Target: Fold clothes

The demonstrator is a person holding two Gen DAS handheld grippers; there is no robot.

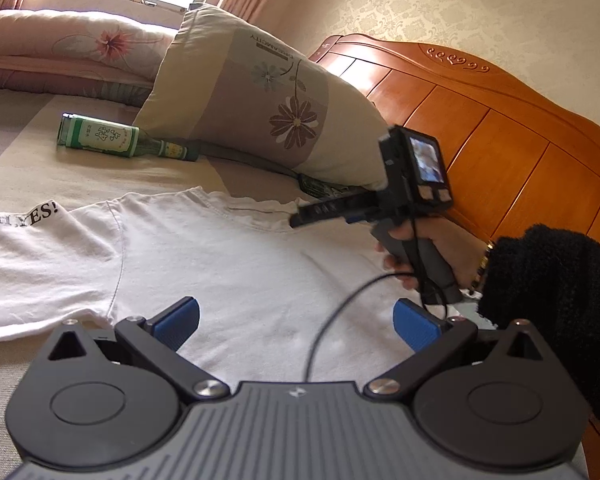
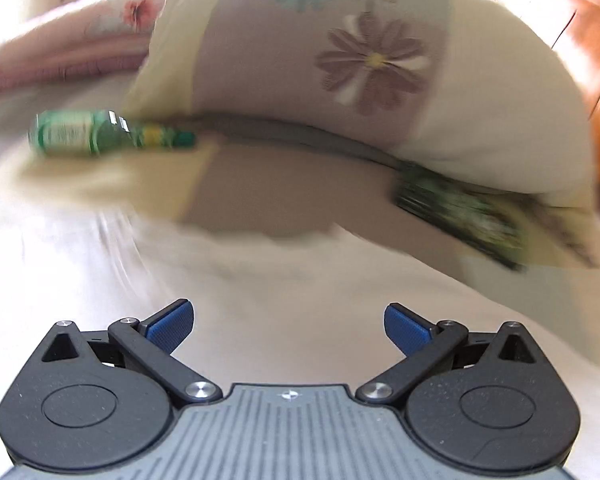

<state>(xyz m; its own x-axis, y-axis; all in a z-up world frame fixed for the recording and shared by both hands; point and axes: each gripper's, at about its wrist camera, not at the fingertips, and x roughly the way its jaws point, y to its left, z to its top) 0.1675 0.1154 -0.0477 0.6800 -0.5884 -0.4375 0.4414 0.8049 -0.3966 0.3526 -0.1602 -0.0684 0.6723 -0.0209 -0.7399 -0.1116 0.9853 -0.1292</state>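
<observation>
A white T-shirt [image 1: 204, 264] lies spread flat on the bed, its left sleeve printed "OH,YES!" [image 1: 20, 218]. My left gripper [image 1: 296, 326] hovers open over the shirt's body, blue pads wide apart and empty. In the left wrist view a hand in a black sleeve holds the right gripper's body [image 1: 412, 184] above the shirt's right shoulder, near the collar. The right wrist view is motion-blurred: my right gripper [image 2: 288, 326] is open over the white T-shirt [image 2: 260, 300], nothing between its pads.
A green glass bottle [image 1: 112, 140] lies on its side beyond the shirt. A large flowered pillow [image 1: 268, 96] leans by the wooden headboard [image 1: 500, 132]. A dark green packet [image 2: 460, 216] pokes out from under the pillow. A folded quilt [image 1: 60, 48] lies by the window.
</observation>
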